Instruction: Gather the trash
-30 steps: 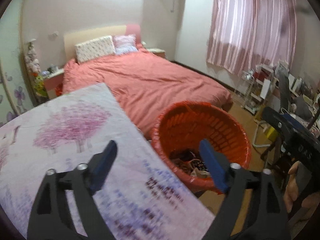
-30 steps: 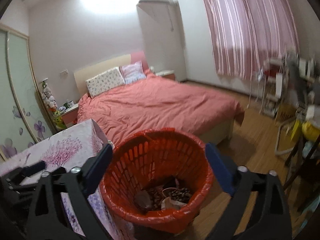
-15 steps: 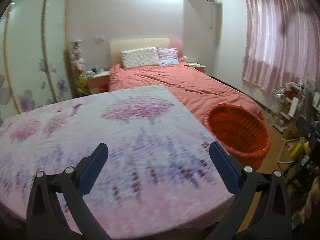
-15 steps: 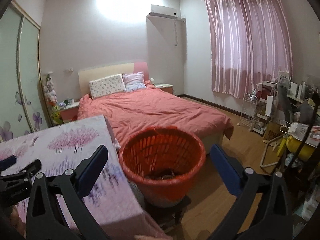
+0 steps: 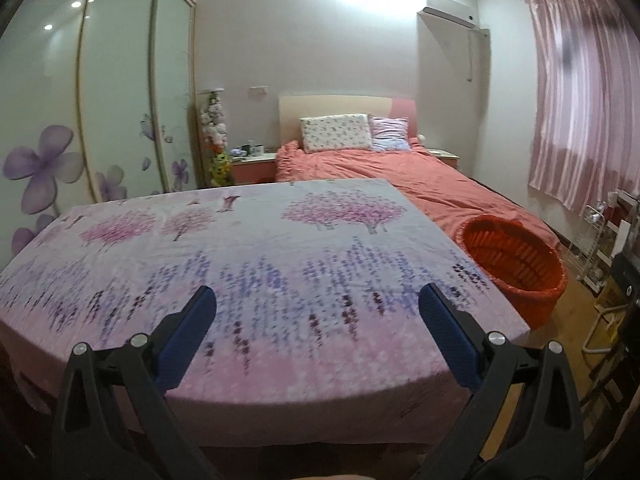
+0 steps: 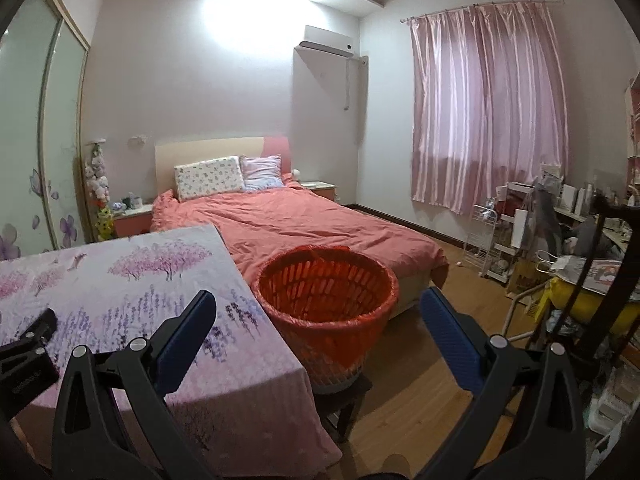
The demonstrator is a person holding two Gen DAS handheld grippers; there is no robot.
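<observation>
An orange-red plastic basket (image 6: 326, 300) stands on a dark stool beside the table's right edge; it also shows in the left wrist view (image 5: 516, 258). Its contents are hidden from here. My left gripper (image 5: 316, 300) is open and empty, held above the near edge of the table with the flowered cloth (image 5: 248, 248). My right gripper (image 6: 318, 304) is open and empty, held back from the basket and above it. The left gripper's black body shows at the left edge of the right wrist view (image 6: 28, 356). No loose trash shows on the cloth.
A bed with a salmon cover (image 6: 304, 224) lies behind the table and basket. A wardrobe with flower-printed doors (image 5: 80, 120) stands at the left. Cluttered racks and a yellow tub (image 6: 580, 304) crowd the right side. Wooden floor (image 6: 420, 368) lies right of the basket.
Both grippers have pulled back and up from the basket. The left wrist view has swung left from the basket to the table top. Both stay open and empty.
</observation>
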